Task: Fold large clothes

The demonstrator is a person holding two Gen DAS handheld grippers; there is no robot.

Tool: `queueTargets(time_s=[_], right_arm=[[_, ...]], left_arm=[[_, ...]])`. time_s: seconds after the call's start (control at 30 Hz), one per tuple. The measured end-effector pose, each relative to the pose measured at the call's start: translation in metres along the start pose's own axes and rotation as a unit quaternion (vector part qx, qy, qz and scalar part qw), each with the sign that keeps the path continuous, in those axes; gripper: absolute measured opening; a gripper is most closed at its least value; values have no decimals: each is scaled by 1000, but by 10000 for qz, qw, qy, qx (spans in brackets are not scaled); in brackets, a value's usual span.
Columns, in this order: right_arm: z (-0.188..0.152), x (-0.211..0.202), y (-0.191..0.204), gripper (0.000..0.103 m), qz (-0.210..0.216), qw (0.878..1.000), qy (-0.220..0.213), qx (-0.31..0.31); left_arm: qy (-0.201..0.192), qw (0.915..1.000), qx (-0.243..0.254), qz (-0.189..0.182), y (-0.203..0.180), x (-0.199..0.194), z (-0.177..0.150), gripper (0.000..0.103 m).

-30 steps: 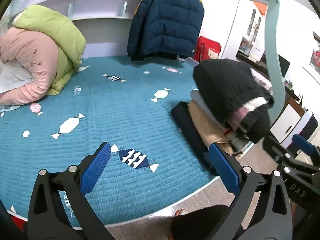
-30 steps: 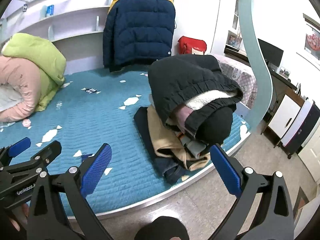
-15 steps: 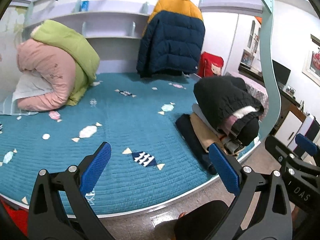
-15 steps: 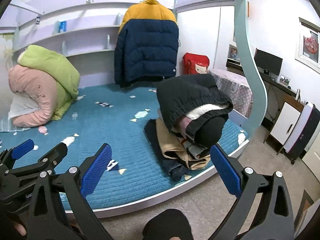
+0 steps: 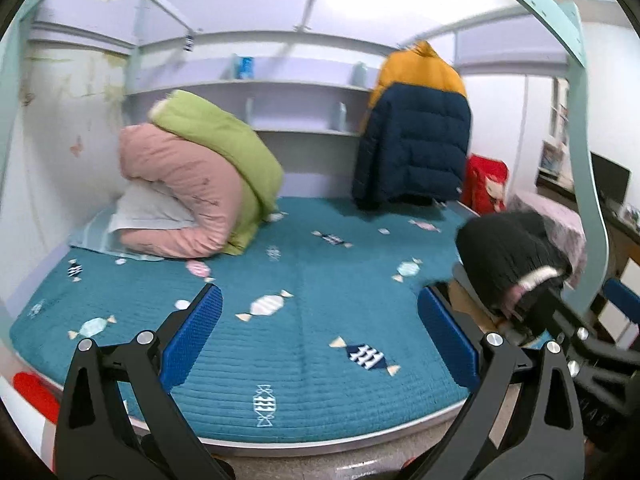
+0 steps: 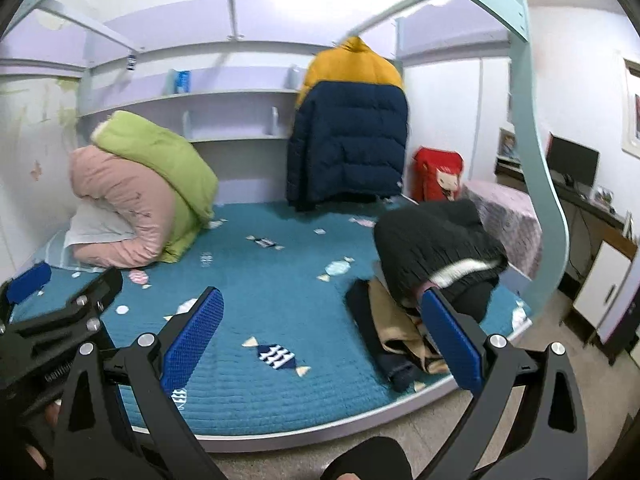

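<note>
Right wrist view alone shows the whole stack of folded clothes [image 6: 416, 280] at the bed's [image 6: 280, 288] right edge, left gripper [image 5: 320, 340] and right gripper [image 6: 320, 340] level off the front edge, both spread wide, empty

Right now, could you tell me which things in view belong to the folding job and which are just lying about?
For the job: hanging puffer jacket; pile of clothes; both open grippers.

Lying about: rolled bedding; red bag; monitor.

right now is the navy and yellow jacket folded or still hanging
Hanging. The navy and yellow jacket hangs full length from the bed frame above the teal mattress, unfolded; both grippers are open and empty.
</note>
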State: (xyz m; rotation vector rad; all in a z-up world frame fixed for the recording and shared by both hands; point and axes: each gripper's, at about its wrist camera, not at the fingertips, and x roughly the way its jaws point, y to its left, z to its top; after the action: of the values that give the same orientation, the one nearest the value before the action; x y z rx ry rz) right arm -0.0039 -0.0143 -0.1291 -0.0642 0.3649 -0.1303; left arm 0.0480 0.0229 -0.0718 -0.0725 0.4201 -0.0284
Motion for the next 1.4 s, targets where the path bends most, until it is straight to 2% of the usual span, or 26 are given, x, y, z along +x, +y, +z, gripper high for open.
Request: queueTargets(time_s=[0.2, 0.33, 0.43, 0.73, 1.4], right_arm=[[11, -22, 7, 96, 226, 9991, -337, -86], [16, -32, 3, 96, 297, 9985, -466, -13], [19, -39, 0, 96, 258, 9981, -551, 2], [28, -58, -19, 96, 34, 9973, -726, 101], [30, -69, -38, 96, -178, 9970, -716, 219]], left_arm=[[-378, 9981, 146, 460, 7, -33, 14, 98], [-550, 9970, 159, 519, 7, -48, 21, 98], [-495, 9974, 177, 497, 6, -52, 26, 98], [-755, 9965, 250, 274, -11, -70, 36, 98], [-913, 9949, 422, 122, -32, -81, 40, 98]])
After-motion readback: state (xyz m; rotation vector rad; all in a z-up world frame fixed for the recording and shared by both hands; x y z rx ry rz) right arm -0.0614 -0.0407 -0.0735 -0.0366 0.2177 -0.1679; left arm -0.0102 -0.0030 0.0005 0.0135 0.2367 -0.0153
